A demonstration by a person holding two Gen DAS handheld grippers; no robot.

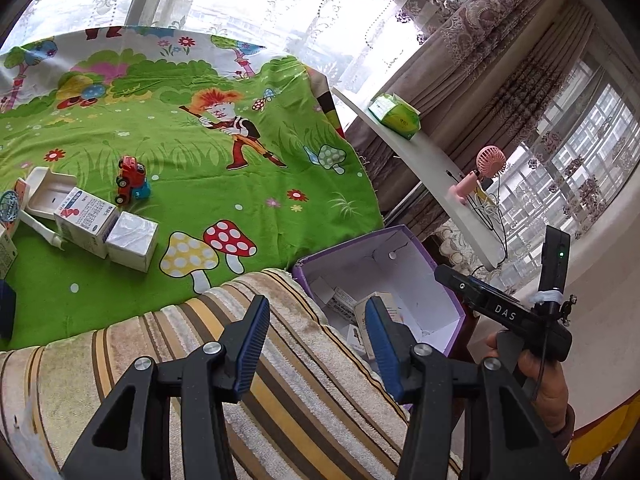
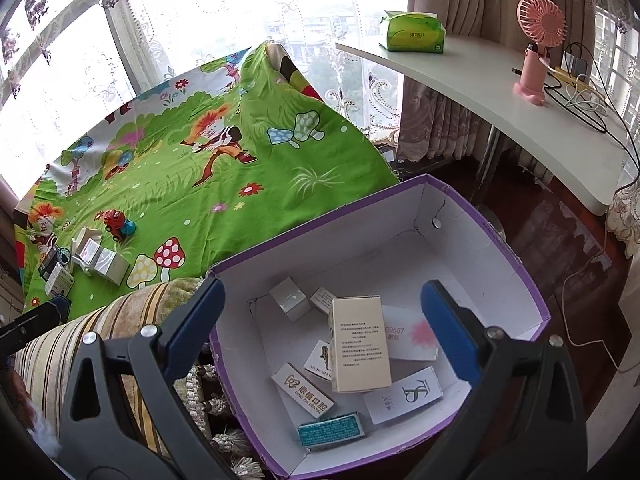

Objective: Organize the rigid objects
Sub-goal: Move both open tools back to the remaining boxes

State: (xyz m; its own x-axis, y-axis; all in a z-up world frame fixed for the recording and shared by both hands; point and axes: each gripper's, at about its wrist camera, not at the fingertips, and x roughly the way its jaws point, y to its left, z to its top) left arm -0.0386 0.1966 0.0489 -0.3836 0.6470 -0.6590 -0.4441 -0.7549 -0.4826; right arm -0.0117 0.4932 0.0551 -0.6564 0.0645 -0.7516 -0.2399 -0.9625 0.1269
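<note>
1. Purple box (image 2: 516,264) sits beside the striped cushion (image 1: 280,360), small cartons inside (tall carton (image 2: 360,344) on top).
2. Right gripper (image 2: 320,324) hovers above the box, jaws wide, empty.
3. Left gripper (image 1: 316,324) over the cushion, jaws wide, empty.
4. Toy car (image 1: 132,180) lies on the green cloth (image 1: 248,184).

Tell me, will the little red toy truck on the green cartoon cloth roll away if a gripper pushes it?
Probably yes: the little red toy truck stands on black wheels, so a nudge may roll it. The green cartoon cloth looks soft, which might slow it. It looks like hard plastic, so likely stiff and light.
</note>
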